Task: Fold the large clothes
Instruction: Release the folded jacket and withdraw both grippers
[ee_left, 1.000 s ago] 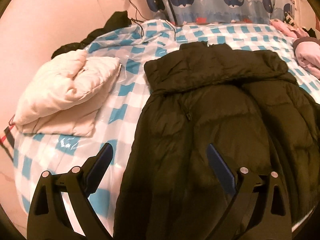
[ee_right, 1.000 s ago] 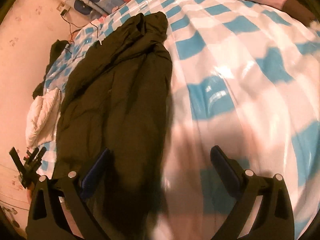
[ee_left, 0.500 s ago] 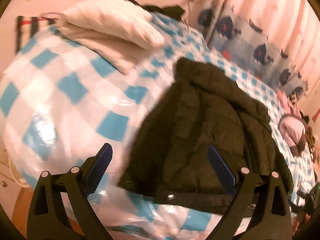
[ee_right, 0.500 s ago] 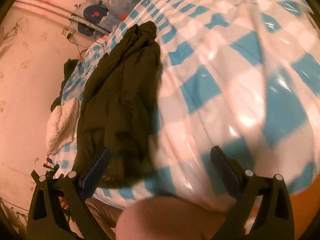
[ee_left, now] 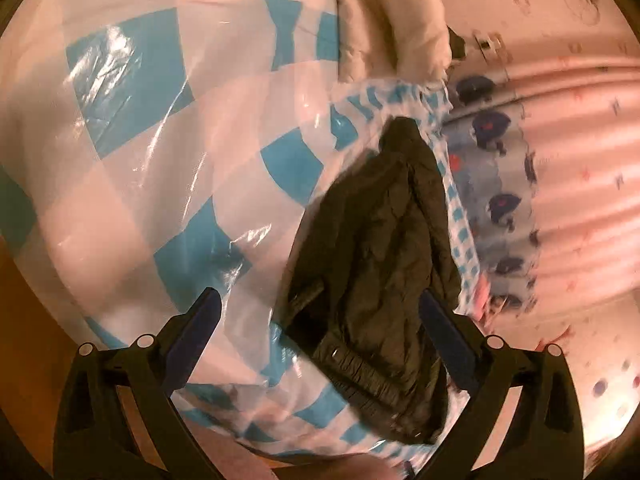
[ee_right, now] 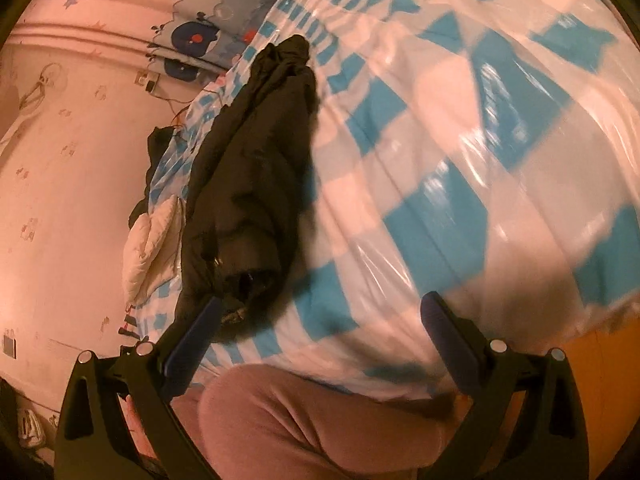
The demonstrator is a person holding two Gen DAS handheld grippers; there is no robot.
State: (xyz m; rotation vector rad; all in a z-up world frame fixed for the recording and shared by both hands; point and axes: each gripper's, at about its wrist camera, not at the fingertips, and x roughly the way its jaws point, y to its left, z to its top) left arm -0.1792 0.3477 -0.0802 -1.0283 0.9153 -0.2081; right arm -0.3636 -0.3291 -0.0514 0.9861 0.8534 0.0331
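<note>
1. Dark puffer jacket [ee_left: 376, 256]: quilted, matte, olive-black, stretched long on the bed ahead of the left tongs [ee_left: 320, 324], elastic ribbed hem [ee_left: 360, 368] nearest, collar end farthest.
2. Lies between the left fingertips in that view, not touched by either one; tongs spread wide, empty.
3. From the right wrist camera, the same jacket [ee_right: 256, 168] bunched and crumpled into a narrow ridge, ahead and to the left of the right tongs [ee_right: 320, 320], its near end just beyond the left blue-padded finger [ee_right: 192, 336]; contact cannot be told.
4. Right tongs also spread wide, gripping nothing.
5. Bed cover [ee_left: 160, 168]: glossy clear plastic over blue-and-white checks, wrinkled, throwing bright glare.
6. Cream padded garment [ee_left: 392, 12], soft and puffy, folded, far ahead of the left tongs near the wall; seen small at the left of the jacket from the right side [ee_right: 154, 248].
7. Whale-print fabric [ee_left: 496, 208] along the far bed edge, pink pleated curtain [ee_left: 584, 184] beyond it.
8. Pink-trousered leg [ee_right: 320, 424] close under the right tongs.
9. Against one second earlier: left camera swung far round, jacket now seen lengthwise from the hem instead of broad and flat just under the fingers.
10. Right view pulled back from the bed; jacket smaller, leg newly filling the lower frame.
11. Both tongs as wide as before.
</note>
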